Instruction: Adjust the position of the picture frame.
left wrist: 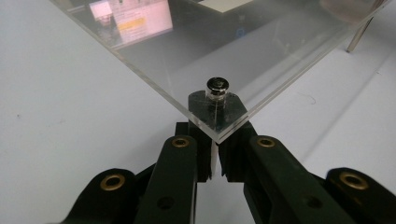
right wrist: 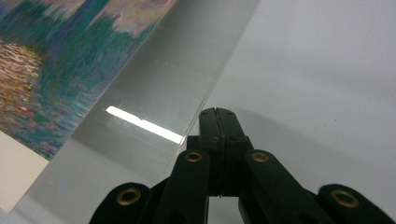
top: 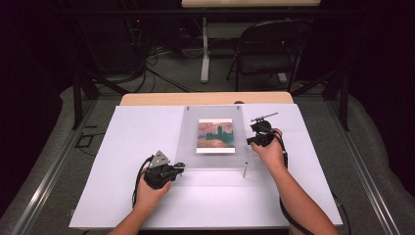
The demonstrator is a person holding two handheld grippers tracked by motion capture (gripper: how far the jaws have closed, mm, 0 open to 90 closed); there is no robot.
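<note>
At the near left corner of the clear acrylic sheet (left wrist: 224,60), the left gripper (left wrist: 215,140) jaws are clamping a small metal standoff (left wrist: 217,89). The right gripper (right wrist: 217,122), jaws together and empty, is hovering beside the sheet's right edge. The sheet, covering the painting print (top: 215,135), is lying mid-tabletop (top: 127,147); tugging the standoff sideways could shift the sheet and misalign the print.

Clear acrylic sheet (top: 210,142); orange-teal painted print (top: 215,135); white board (top: 137,147)

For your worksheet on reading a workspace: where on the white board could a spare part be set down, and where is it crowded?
Bare: the white board left of the clear panel, and the near strip between the forearms. Crowded: the panel's near-left corner at the left gripper, and its right edge by the right gripper and standing post.
</note>
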